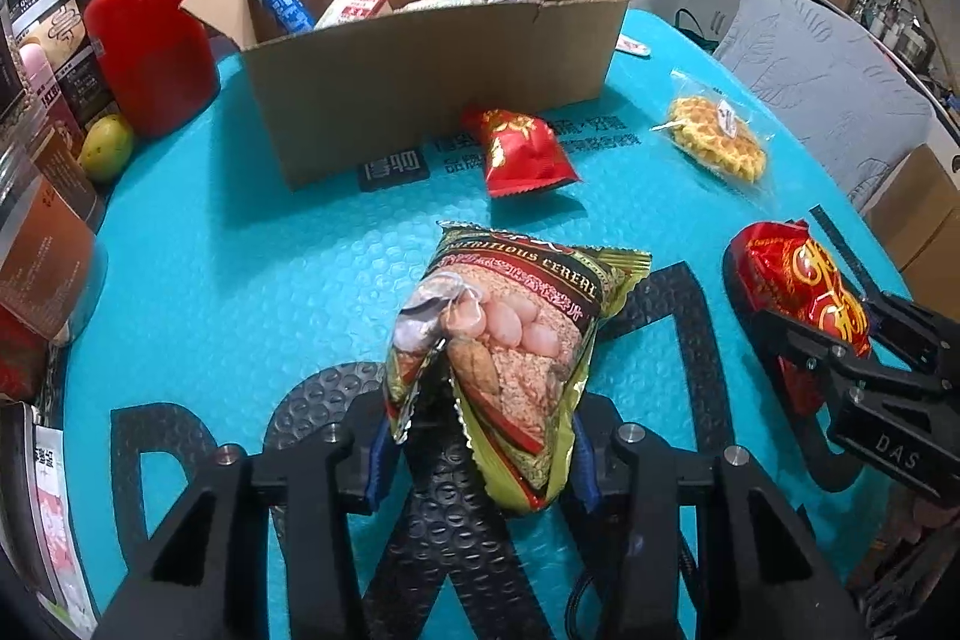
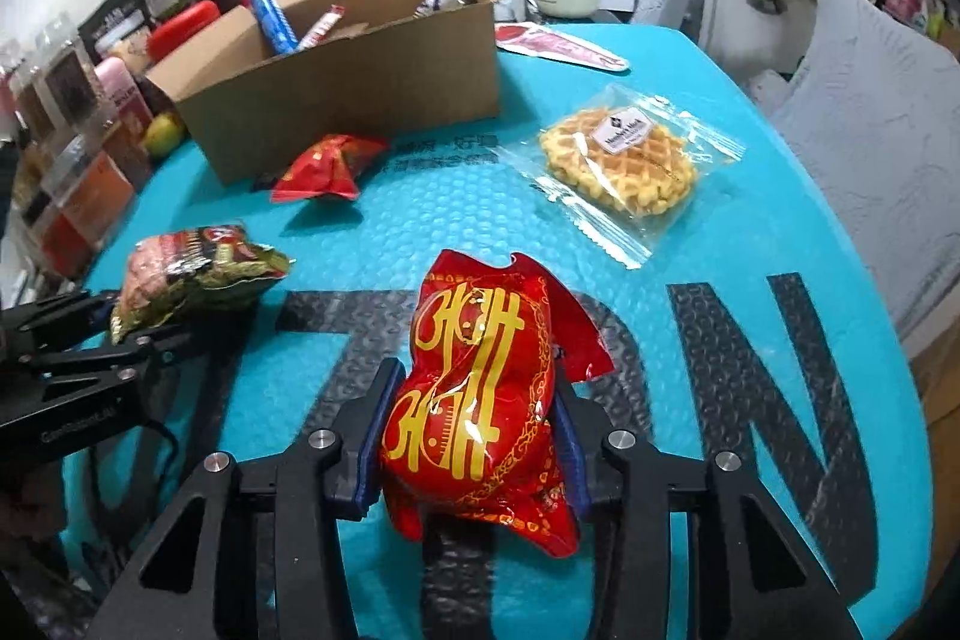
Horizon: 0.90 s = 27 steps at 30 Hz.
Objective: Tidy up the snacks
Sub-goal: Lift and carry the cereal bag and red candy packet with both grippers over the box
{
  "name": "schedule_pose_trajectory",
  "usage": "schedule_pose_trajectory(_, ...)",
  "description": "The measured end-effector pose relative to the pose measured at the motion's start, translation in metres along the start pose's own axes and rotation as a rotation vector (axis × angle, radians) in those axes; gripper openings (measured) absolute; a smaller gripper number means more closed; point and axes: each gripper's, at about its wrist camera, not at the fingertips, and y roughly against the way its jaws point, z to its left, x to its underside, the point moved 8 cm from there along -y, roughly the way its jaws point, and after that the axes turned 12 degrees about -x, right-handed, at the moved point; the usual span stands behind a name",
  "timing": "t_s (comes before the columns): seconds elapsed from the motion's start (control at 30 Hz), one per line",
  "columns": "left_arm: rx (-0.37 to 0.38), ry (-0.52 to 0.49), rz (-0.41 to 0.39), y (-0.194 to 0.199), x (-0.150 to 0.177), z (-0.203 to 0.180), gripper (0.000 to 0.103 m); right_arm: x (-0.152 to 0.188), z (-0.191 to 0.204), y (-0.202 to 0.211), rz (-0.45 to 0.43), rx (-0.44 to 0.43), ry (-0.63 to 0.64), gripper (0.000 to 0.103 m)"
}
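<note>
A: Starting at the left of the left wrist view, the left gripper [image 1: 480, 451] has its blue pads pressed on the lower end of the cereal packet [image 1: 510, 340], at bottom centre of the frame. Only the crinkled tail is pinched, so the heavier top could swing or slide out on the way to the cardboard box [image 1: 420, 58] at upper centre.

B: And the right gripper [image 2: 471, 436]?

A: In the right wrist view its jaws are closed on the puffy red packet [image 2: 480, 400] at bottom centre. An air-filled bag gives under the pads; it could squirt free, or burst if squeezed harder.

B: Anything else in the way?

A: A small red packet [image 1: 516, 151] lies on the tabletop [image 1: 240, 244] just in front of the box wall, and two packets arriving together could collide over the opening.

B: What does one view add?

A: The left view looks into the box, showing packets already standing inside. The right view shows the waffle [image 2: 621, 163] label clearly at centre right, and a flat red sachet [image 2: 558, 46] beside the box that is barely visible otherwise.
</note>
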Motion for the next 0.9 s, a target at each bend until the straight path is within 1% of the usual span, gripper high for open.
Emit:
schedule_pose_trajectory(0.13, 0.016, 0.013, -0.012, 0.007, -0.004, 0.0, 0.043, -0.003, 0.014, 0.003, -0.015, -0.057, 0.007, 0.045)
schedule_pose_trajectory(0.4, 0.041, 0.028, -0.079, 0.033, -0.022, 0.003, 0.043, -0.018, 0.039, 0.016, -0.056, -0.131, 0.07, 0.045)
schedule_pose_trajectory(0.63, 0.046, 0.028, -0.158, 0.06, -0.045, 0.009, 0.043, -0.05, 0.062, 0.033, -0.119, -0.159, 0.149, 0.045)
schedule_pose_trajectory(0.77, 0.044, 0.039, -0.216, 0.077, -0.06, 0.017, 0.043, -0.07, 0.077, 0.042, -0.15, -0.189, 0.192, 0.046)
schedule_pose_trajectory(0.9, 0.04, 0.048, -0.28, 0.092, -0.078, 0.023, 0.043, -0.087, 0.081, 0.048, -0.172, -0.192, 0.212, 0.046)
